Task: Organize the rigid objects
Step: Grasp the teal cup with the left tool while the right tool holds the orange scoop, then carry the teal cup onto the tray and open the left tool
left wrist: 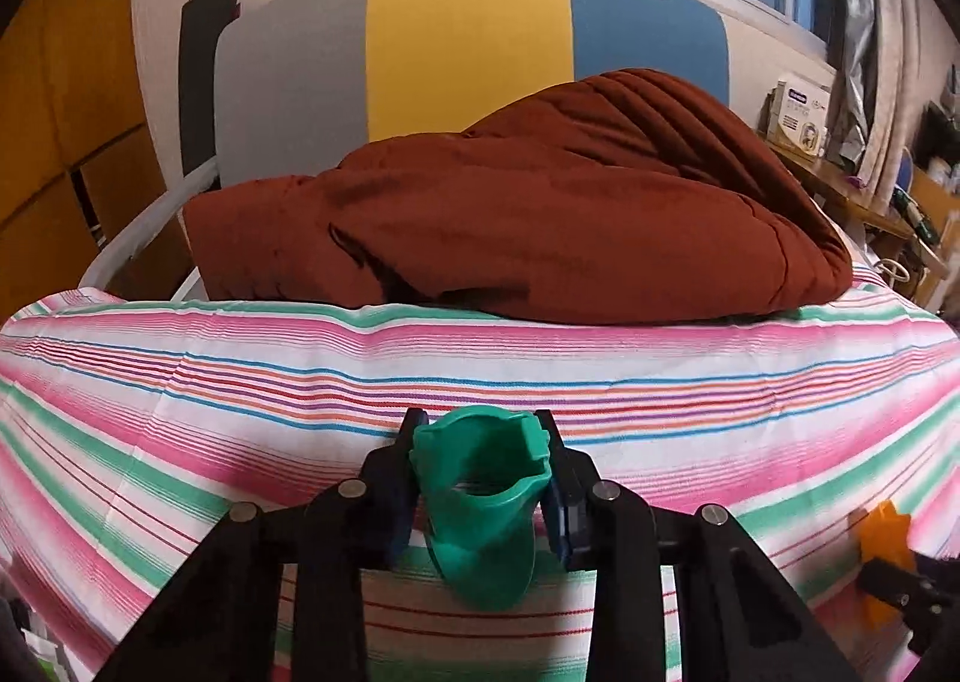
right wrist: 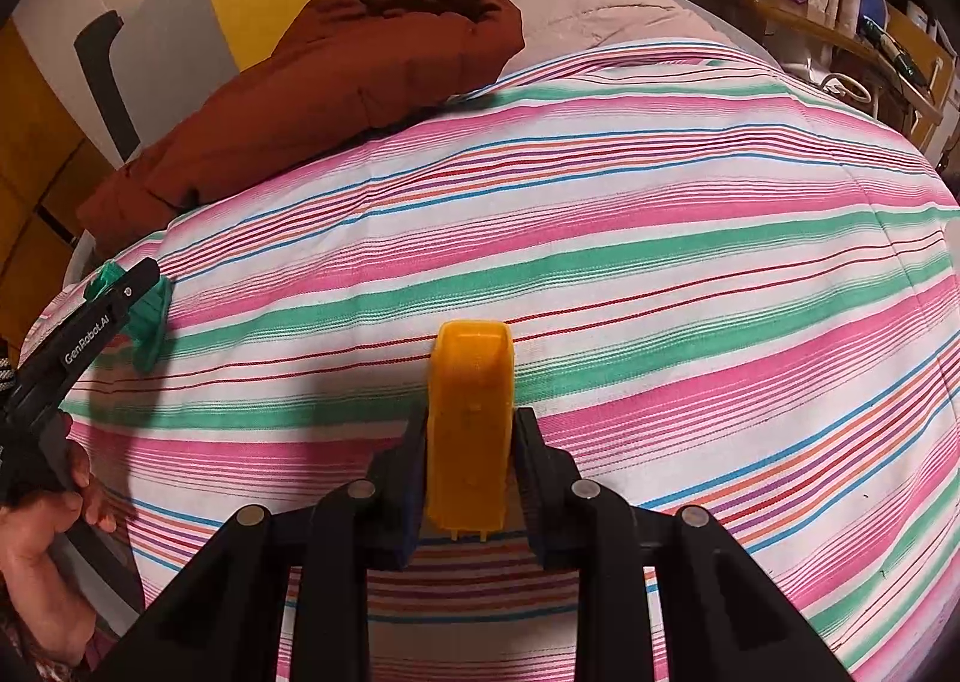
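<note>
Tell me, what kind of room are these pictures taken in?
Most likely a bedroom at home. The work surface looks like a bed under a striped sheet, with a rust-brown quilt bunched at its head against a padded headboard, and a cluttered wooden shelf alongside.

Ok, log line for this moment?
left tool: shut on green piece | right tool: shut on orange piece | both over striped sheet

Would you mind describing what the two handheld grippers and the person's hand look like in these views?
Both grippers are matte black, with angular linkage arms joined by round silver pivot pins and blue pads inside the fingers. From the right wrist view, the left gripper bears white "GenRobot.AI" lettering on its side, and a bare hand grips its handle. The right gripper shows the same build. No cables are visible.
</note>
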`<state>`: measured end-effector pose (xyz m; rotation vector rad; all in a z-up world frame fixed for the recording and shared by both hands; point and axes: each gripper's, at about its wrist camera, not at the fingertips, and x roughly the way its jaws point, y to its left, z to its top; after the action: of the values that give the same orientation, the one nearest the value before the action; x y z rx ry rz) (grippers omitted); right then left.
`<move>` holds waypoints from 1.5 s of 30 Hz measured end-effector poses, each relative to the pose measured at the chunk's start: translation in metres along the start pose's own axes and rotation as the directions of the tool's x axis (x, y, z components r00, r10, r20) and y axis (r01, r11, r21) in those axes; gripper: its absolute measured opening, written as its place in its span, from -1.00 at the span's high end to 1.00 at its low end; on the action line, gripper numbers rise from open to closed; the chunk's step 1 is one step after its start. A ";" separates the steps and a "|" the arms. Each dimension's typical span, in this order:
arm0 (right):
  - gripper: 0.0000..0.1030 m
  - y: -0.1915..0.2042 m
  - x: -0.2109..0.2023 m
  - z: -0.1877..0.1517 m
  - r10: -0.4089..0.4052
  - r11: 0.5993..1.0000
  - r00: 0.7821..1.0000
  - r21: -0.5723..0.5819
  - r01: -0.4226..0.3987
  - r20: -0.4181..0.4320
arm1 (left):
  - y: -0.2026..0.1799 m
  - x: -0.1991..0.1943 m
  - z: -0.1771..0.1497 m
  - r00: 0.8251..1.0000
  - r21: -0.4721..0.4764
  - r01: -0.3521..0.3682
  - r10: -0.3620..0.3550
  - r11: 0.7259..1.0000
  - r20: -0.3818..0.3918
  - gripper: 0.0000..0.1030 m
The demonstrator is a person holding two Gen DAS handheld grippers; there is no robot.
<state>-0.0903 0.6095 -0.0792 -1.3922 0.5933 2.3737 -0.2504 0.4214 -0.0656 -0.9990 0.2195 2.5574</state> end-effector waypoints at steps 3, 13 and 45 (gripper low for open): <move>0.49 0.002 0.001 0.001 -0.003 1.000 1.000 -0.003 0.003 -0.001 | -0.001 -0.007 -0.007 1.000 0.028 0.018 -0.018 0.999 0.013 0.32; 0.49 -0.004 0.000 0.001 0.031 0.998 1.000 0.050 -0.031 -0.003 | 0.010 -0.039 -0.037 0.999 -0.010 0.029 -0.029 1.000 0.041 0.32; 0.49 0.013 0.001 -0.007 -0.064 0.992 0.997 -0.110 0.067 0.033 | 0.025 -0.214 -0.149 0.955 0.062 0.289 -0.292 0.955 0.042 0.33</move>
<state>-0.0922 0.5946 -0.0807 -1.3971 0.4070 2.4030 -0.0250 0.2935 -0.0294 -0.8729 0.1176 2.2930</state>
